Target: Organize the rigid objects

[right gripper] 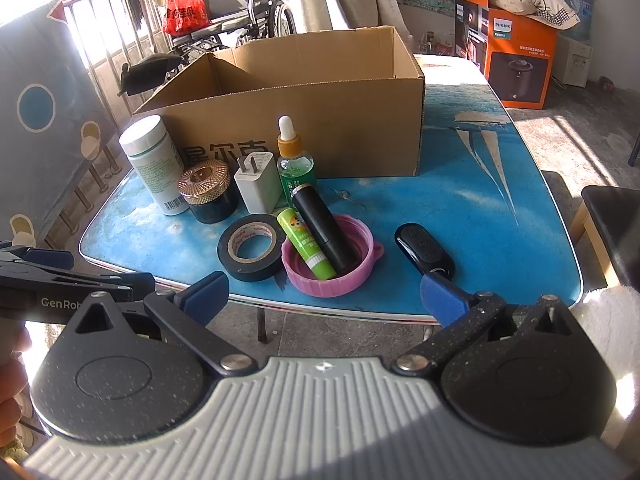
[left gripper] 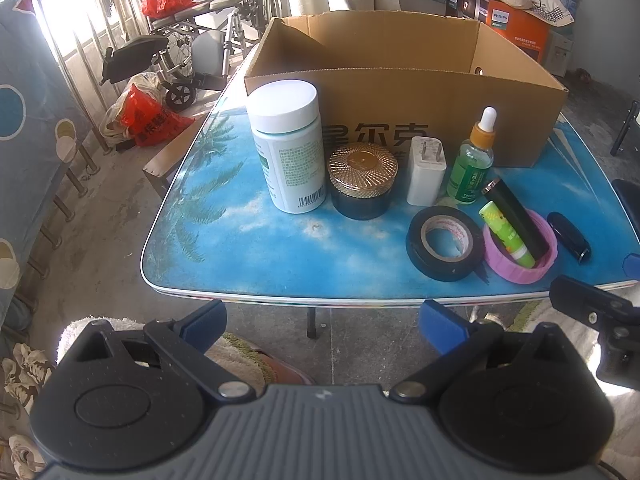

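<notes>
Plainly, nothing has gone into the cardboard box (right gripper: 304, 120) yet as far as its visible part shows; it stands open-topped at the back of the blue desk (left gripper: 280, 248), and the small rigid things sit in a loose row just in front of it: a white-capped bottle (left gripper: 286, 146), a dark jar with a gold ribbed lid (left gripper: 362, 180), a white plug charger (left gripper: 426, 172) and a green dropper bottle (left gripper: 472, 164), the last two touching or nearly so. Nearer the edge lie a roll of black tape (right gripper: 250, 252), a pink cap (right gripper: 328, 262) holding a green stick (right gripper: 306, 246) and a black tube (right gripper: 326, 230) propped across its rim, and a black key fob (right gripper: 424, 250) off by itself. The left gripper (left gripper: 322, 324) and the right gripper (right gripper: 324, 294) both hover short of the desk edge, blue fingers (right gripper: 442, 296) spread wide and holding nothing. The risk I see is crowding: reaching for the charger or jar could topple the tall, narrow dropper bottle, and lifting the pink cap would likely spill its two leaning sticks, which could roll off the near edge. The tape lies flat, so pinching it may need one finger through its core.
</notes>
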Motion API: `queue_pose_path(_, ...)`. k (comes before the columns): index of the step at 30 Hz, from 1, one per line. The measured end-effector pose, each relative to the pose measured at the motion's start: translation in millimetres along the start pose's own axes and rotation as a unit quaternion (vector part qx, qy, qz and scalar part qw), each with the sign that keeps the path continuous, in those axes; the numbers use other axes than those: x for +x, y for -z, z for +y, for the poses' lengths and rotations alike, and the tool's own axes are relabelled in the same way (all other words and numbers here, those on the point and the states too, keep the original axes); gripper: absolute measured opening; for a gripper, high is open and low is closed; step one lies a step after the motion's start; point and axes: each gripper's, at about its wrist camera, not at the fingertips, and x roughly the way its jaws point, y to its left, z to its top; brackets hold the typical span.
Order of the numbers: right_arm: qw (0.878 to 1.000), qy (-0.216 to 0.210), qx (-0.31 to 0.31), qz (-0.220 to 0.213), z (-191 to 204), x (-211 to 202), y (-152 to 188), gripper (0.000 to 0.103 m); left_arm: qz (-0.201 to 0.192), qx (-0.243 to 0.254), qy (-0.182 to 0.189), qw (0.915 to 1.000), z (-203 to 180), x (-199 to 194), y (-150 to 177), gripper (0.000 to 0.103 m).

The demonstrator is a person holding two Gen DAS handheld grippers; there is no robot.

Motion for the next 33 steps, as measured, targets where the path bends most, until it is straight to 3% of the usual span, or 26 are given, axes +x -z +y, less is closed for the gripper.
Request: queue_pose_path(33,1.0,-0.001,0.008,0.0,-2.6,2.1,-1.7,0.102,0.005,0.002,0.0,1.0,1.5,2.7,-0.2,0.103)
